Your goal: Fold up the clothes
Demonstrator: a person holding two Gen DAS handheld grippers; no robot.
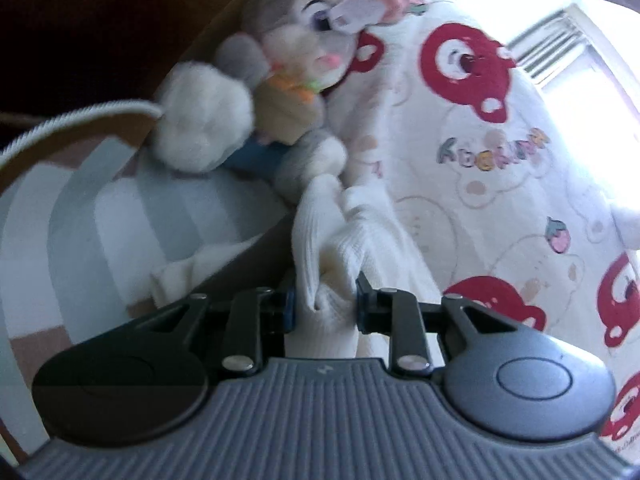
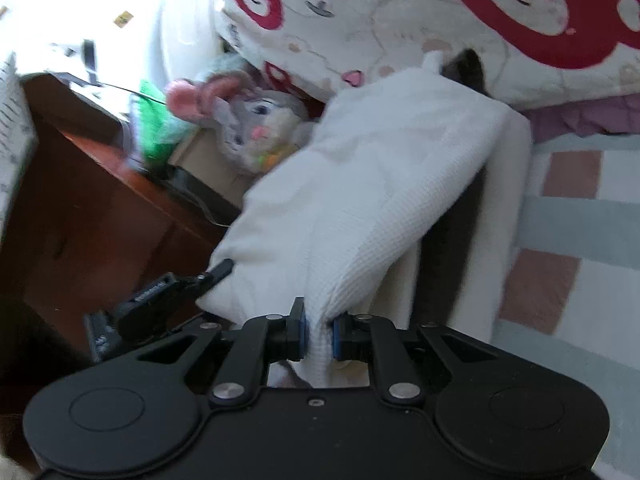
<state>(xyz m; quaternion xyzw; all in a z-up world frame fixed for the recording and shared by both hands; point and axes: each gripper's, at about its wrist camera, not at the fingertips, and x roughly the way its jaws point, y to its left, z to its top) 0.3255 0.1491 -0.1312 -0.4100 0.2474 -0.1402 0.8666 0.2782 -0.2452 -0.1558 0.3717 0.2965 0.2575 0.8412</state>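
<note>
Over the checked bed (image 2: 572,216) both your left hand-held gripper (image 1: 326,304) and right hand-held gripper (image 2: 318,336) pinch the soft white waffle-knit garment (image 2: 360,184) (limp, light), so grip bunched edges firmly.

The garment (image 2: 360,200) is plain white with a fine waffle weave. The blanket (image 1: 460,128) at one o'clock from it in the left view is cream, printed with red bear heads, pale beige bear outlines, a pink strawberry and pastel letters. The plush rabbit (image 1: 288,60) at eleven o'clock is grey with a white muzzle, pink nose, purple eyes and pink ears, and carries an orange and green carrot. The bedsheet (image 2: 580,208) at three o'clock in the right view is checked in pale grey-green, white and dusty pink-brown. The cabinet (image 2: 88,208) at nine o'clock is reddish brown. Both tongs are black with blue pads (image 2: 335,338).
</note>
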